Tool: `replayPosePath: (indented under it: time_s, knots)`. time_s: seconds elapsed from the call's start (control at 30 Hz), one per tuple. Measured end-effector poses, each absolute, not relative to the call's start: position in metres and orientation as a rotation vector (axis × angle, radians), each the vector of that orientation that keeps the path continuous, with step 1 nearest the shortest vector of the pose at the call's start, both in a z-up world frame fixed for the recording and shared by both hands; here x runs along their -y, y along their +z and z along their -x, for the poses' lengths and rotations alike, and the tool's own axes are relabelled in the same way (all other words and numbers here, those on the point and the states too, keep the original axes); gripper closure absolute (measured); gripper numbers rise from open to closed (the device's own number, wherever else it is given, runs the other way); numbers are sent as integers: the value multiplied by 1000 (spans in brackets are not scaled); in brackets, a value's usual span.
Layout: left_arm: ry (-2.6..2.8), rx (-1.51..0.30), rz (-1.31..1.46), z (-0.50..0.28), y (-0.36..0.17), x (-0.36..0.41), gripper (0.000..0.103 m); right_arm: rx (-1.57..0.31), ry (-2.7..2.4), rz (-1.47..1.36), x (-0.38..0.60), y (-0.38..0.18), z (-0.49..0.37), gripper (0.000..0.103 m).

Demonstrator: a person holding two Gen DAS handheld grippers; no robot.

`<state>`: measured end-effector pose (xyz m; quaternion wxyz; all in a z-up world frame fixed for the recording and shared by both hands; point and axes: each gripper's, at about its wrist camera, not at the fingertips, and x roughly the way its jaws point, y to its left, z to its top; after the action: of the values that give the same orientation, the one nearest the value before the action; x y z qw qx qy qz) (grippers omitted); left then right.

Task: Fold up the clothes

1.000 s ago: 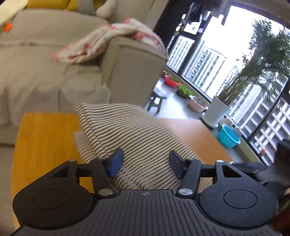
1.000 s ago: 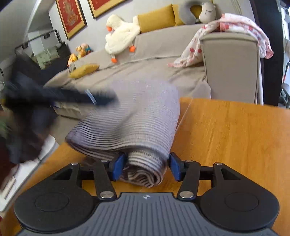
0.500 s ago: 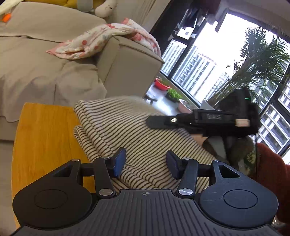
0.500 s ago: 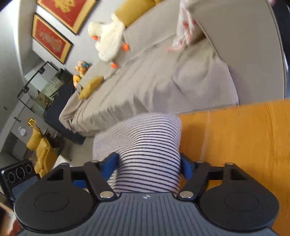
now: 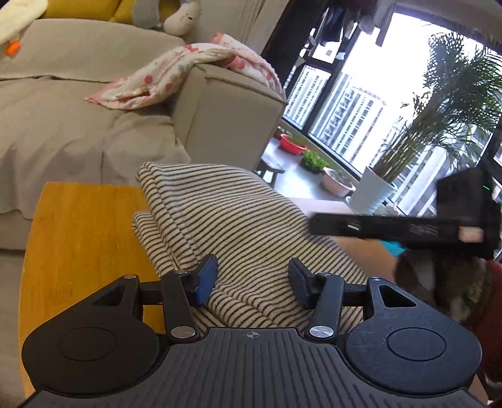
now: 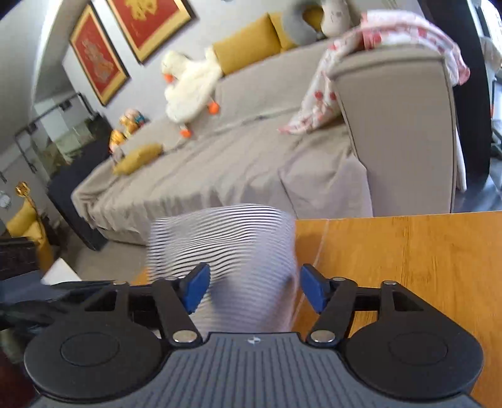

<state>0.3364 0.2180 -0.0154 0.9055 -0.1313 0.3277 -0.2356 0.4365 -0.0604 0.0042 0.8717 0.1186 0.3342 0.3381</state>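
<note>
Right wrist view: the right tool (image 6: 251, 290) has let go, its jaws spreading wider than a second ago, the striped garment (image 6: 226, 244) between them but no longer pinched. That garment lies folded on the bench (image 5: 78, 235), sofa (image 5: 78, 125) behind it. The left tool (image 5: 252, 279) straddles its near edge, pads apart; folding looks about done.

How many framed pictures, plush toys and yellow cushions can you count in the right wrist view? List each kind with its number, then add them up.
Framed pictures: 2
Plush toys (white duck, grey one): 2
Yellow cushions: 2
Total: 6
</note>
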Motion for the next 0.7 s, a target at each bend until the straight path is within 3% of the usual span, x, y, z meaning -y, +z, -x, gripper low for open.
replayPosePath:
  time_s: [0.03, 0.17, 0.27, 0.3, 0.4, 0.5, 0.57, 0.7]
  knots:
    - [-487, -675, 274, -336, -16, -219, 48, -699, 715, -249, 63, 5, -427, 15]
    - [-488, -664, 290, -336, -18, -221, 48, -807, 707, -243, 62, -11, -404, 14]
    - [-483, -665, 293, -337, -18, -223, 47, -775, 711, -258, 59, -11, -391, 51]
    - [-483, -663, 296, -337, -18, -224, 47, -747, 714, -236, 58, -5, -389, 53]
    - [-485, -647, 290, -336, -18, -225, 47, -678, 715, -172, 53, 10, -383, 54]
    - [-459, -622, 276, -322, -6, -223, 46, -727, 679, -146, 53, -4, -390, 53]
    - [-426, -615, 296, -305, 6, -223, 39, -732, 670, -161, 59, -13, -390, 52]
    - [-434, -631, 234, -274, 11, -209, 46, -678, 642, -118, 61, -14, -378, 44]
